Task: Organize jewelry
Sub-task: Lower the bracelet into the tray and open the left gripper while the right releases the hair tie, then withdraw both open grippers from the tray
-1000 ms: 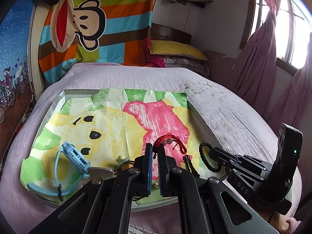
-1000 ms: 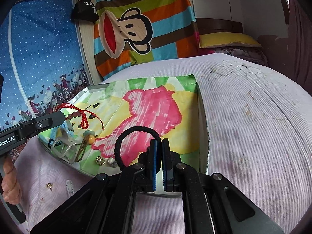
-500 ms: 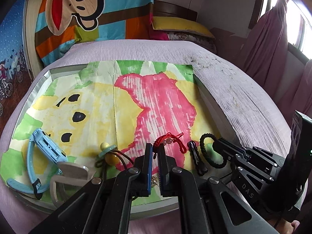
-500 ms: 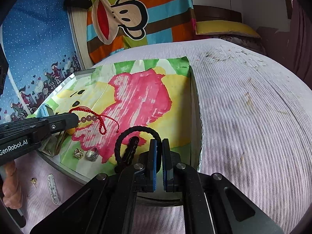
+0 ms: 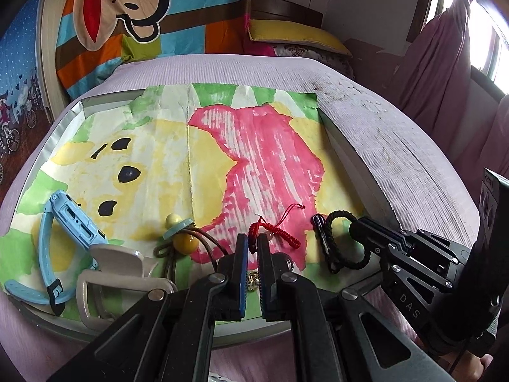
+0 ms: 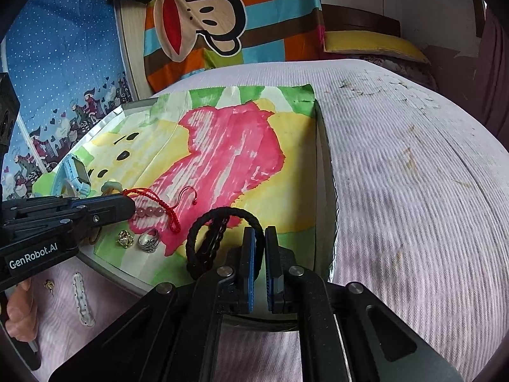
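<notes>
My left gripper (image 5: 252,241) is shut on a red cord bracelet (image 5: 276,233) with pink beads, low over the near edge of the painted tray (image 5: 60,124); the bracelet also shows in the right wrist view (image 6: 159,205). My right gripper (image 6: 260,235) is shut on a black braided bracelet (image 6: 219,222), which touches down on the tray just right of the red one (image 5: 342,242). Two rings (image 6: 140,240) lie on the tray near the left gripper (image 6: 130,205).
A blue watch (image 5: 68,222), a white clip (image 5: 117,270) and a brown cord with yellow beads (image 5: 181,237) lie at the tray's near left. An earring (image 6: 48,284) and a white strip (image 6: 81,299) lie on the purple bedspread (image 6: 413,191).
Both grippers have come down and forward over the tray's near edge. The red and black bracelets have dropped from hanging in the air to resting on the paper.
</notes>
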